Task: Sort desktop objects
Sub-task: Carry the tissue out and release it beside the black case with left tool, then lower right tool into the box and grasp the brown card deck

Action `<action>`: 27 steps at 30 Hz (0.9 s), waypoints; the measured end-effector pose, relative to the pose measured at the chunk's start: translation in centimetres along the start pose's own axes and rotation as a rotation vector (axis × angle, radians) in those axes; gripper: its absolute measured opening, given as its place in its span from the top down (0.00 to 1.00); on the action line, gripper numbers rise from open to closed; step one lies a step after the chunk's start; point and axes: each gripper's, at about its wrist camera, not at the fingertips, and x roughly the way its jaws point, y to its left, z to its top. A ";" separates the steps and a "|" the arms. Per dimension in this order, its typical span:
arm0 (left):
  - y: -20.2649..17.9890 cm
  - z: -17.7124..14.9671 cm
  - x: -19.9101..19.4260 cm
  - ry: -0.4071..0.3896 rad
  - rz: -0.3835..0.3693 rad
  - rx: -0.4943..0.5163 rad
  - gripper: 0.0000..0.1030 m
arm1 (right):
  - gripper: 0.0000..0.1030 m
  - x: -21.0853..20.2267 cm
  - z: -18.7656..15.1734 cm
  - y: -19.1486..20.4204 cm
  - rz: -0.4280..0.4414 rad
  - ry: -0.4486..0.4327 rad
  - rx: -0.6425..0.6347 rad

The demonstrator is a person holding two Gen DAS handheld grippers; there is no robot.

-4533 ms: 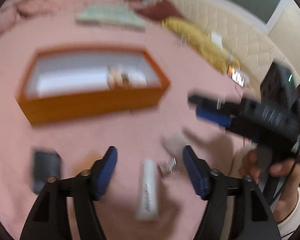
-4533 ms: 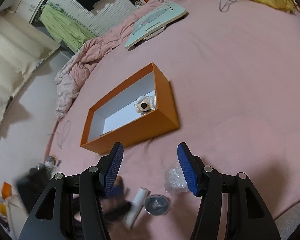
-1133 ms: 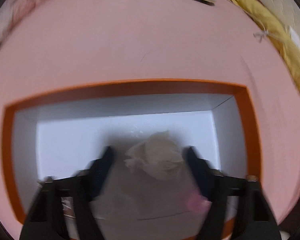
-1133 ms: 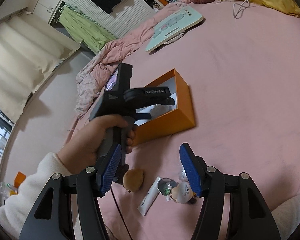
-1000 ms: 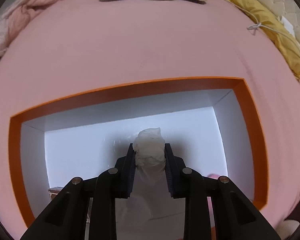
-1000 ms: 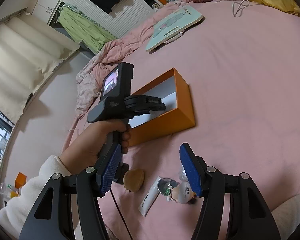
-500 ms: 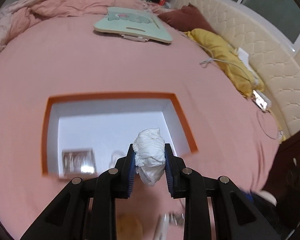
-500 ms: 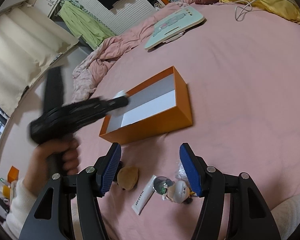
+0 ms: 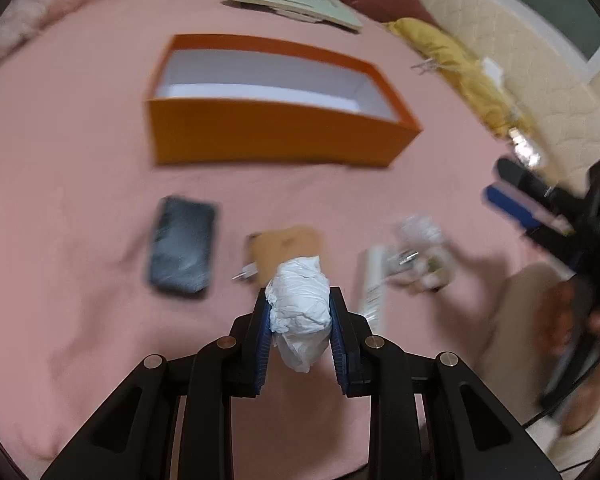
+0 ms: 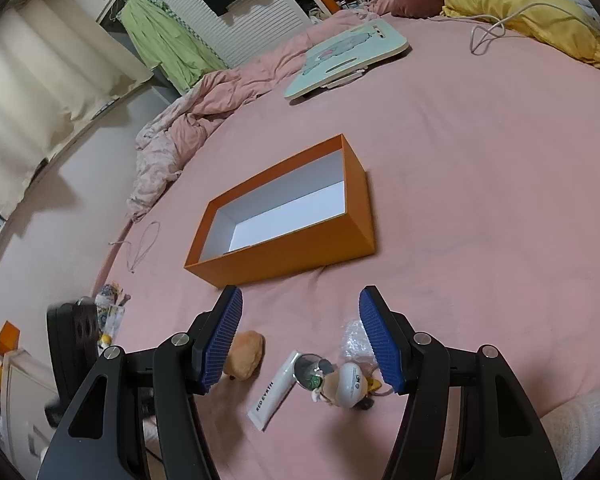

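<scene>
My left gripper (image 9: 300, 312) is shut on a crumpled white wad (image 9: 300, 300) and holds it above the pink bed, in front of the orange box (image 9: 276, 132). Below it lie a dark phone (image 9: 182, 244) and a tan plush (image 9: 286, 244). My right gripper (image 10: 300, 336) is open and empty, above a white tube (image 10: 274, 390), a round figurine keychain (image 10: 346, 384), a clear plastic bag (image 10: 354, 336) and the tan plush (image 10: 246, 354). The orange box (image 10: 284, 248) lies beyond it and shows only its white inside. The right gripper also shows in the left wrist view (image 9: 540, 208).
A mint lap desk (image 10: 348, 54) lies far back on the bed. A yellow pillow (image 10: 528, 12) with a white cable and a maroon pillow are at the back right. A rumpled pink blanket (image 10: 188, 128) lies at the left. The bed edge is left of the box.
My left gripper went into the box, shut on the white wad, then pulled back out with it toward the near objects. The right gripper has stayed open in place.
</scene>
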 end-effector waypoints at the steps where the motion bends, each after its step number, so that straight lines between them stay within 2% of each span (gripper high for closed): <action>1: 0.3 -0.4 0.2 0.010 0.047 -0.001 0.75 | 0.40 0.0 0.0 0.0 -0.003 0.000 -0.001; 3: 1.0 -0.7 1.0 0.067 0.076 -0.029 0.71 | 0.40 0.1 0.0 0.0 -0.010 0.001 -0.003; 5: 1.2 -0.6 1.9 0.109 0.064 -0.049 0.49 | 0.40 0.2 -0.1 0.1 -0.013 0.005 -0.008; 6: 1.2 -0.5 1.8 0.086 0.052 -0.059 0.45 | 0.40 0.3 -0.1 0.2 -0.016 0.009 -0.013; 9: 1.3 -0.2 -0.7 -0.089 -0.036 -0.076 0.33 | 0.40 0.3 -0.3 0.5 -0.028 0.013 -0.034; 11: 1.9 -0.1 -2.1 -0.178 -0.072 -0.099 0.19 | 0.40 0.2 -0.4 0.8 -0.029 0.009 -0.054; 13: 2.9 -0.2 -3.0 -0.233 -0.063 -0.133 0.19 | 0.40 0.2 -0.5 1.1 -0.023 0.013 -0.071; 16: 4.6 -0.4 -2.4 -0.216 -0.029 -0.235 0.19 | 0.40 1.1 -0.4 1.7 0.008 0.063 -0.088; 18: 5.5 -0.3 -1.6 -0.200 -0.057 -0.314 0.19 | 0.40 2.2 0.2 2.3 0.033 0.117 -0.091; 20: 6.3 -0.6 -1.7 -0.223 -0.116 -0.372 0.19 | 0.40 3.9 1.6 3.7 0.049 0.182 -0.098; 24: 6.1 -1.1 -1.8 -0.251 -0.144 -0.377 0.19 | 0.40 8.8 6.7 9.1 0.043 0.306 -0.159; 27: 5.9 -1.2 -1.9 -0.258 -0.166 -0.382 0.19 | 0.40 15.0 8.7 11.7 -0.025 0.481 -0.152</action>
